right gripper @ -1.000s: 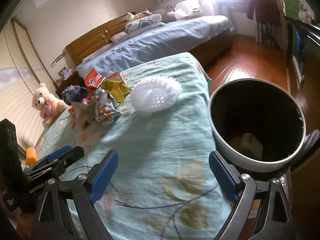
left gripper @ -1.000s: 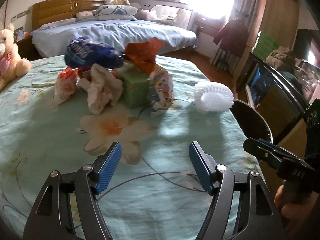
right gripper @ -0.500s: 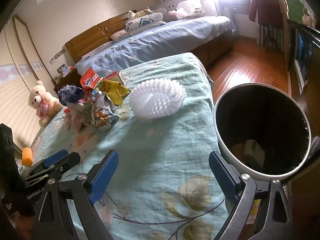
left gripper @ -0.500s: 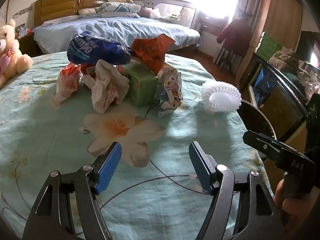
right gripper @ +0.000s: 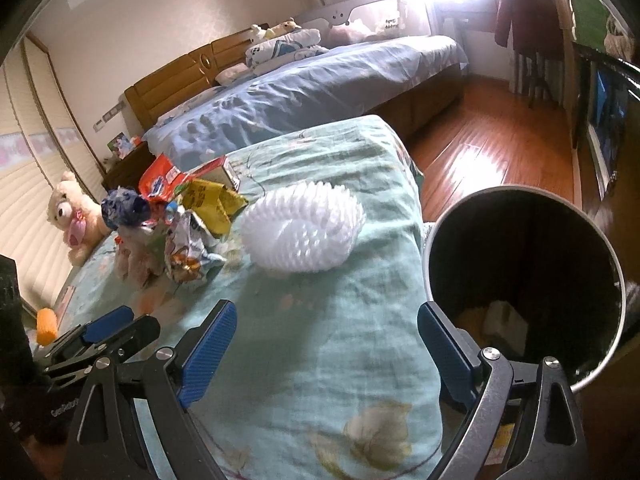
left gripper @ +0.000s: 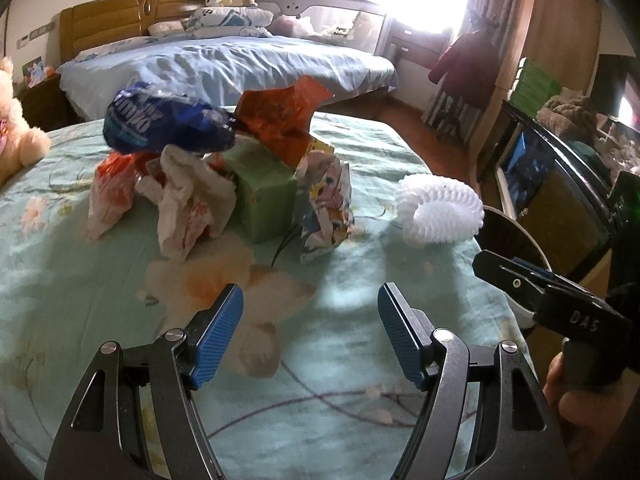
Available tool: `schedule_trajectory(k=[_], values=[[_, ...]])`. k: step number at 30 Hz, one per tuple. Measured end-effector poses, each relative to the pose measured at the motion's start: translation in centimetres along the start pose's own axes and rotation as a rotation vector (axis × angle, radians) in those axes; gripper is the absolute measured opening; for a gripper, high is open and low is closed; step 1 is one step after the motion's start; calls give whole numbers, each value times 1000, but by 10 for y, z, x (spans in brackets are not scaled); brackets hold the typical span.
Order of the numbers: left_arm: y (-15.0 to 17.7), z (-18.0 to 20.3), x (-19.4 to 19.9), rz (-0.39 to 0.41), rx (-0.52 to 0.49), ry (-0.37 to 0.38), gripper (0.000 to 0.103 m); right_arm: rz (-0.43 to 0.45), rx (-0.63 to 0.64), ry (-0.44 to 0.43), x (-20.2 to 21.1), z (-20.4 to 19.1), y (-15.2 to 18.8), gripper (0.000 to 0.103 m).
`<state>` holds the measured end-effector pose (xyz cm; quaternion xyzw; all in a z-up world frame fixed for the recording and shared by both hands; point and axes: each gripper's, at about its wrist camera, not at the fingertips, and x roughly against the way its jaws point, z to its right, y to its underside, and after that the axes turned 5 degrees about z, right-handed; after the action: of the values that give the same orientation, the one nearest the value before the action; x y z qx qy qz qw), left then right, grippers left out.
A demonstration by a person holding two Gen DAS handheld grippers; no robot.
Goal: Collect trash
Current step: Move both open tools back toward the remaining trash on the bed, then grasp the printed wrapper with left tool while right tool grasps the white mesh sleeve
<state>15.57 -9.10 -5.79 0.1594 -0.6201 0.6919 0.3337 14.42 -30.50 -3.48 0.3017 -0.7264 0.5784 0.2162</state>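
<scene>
Right wrist view: our right gripper point(right gripper: 326, 342), fingers spread and empty, is nearer the white foam net point(right gripper: 304, 233), straight ahead.

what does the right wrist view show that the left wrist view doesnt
Only the right wrist view looks into the trash bin, with scraps at its bottom, and catches an orange roller. Only the left wrist view shows the green box clearly. Both show the white foam net, the wrapper pile and the teddy bear.
</scene>
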Motion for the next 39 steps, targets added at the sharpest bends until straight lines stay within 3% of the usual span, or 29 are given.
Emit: schedule_trajectory(k=[6, 13, 15, 16, 18, 20, 25, 39], values=[[-12, 5, -13, 13, -16, -6, 71, 4, 8, 23, -11, 4, -9, 91], [-20, 8, -30, -7, -6, 13, 69, 0, 6, 30, -24, 7, -19, 78], [-23, 9, -34, -10, -3, 17, 61, -3, 1, 24, -27, 8, -21, 75], [-23, 10, -36, -13, -3, 20, 57, -6, 3, 23, -29, 7, -22, 70], [-25, 11, -40, -25, -2, 27, 39, -12, 6, 21, -33, 6, -24, 60], [-25, 13, -44, -42, -4, 46, 24, -21, 4, 17, -36, 5, -24, 39], [-24, 21, -40, -26, -33, 63, 21, -18, 1, 9, -32, 6, -20, 13], [-8, 54, -17, -24, -80, 159, 19, 23, -58, 26, 11, 29, -6, 11]])
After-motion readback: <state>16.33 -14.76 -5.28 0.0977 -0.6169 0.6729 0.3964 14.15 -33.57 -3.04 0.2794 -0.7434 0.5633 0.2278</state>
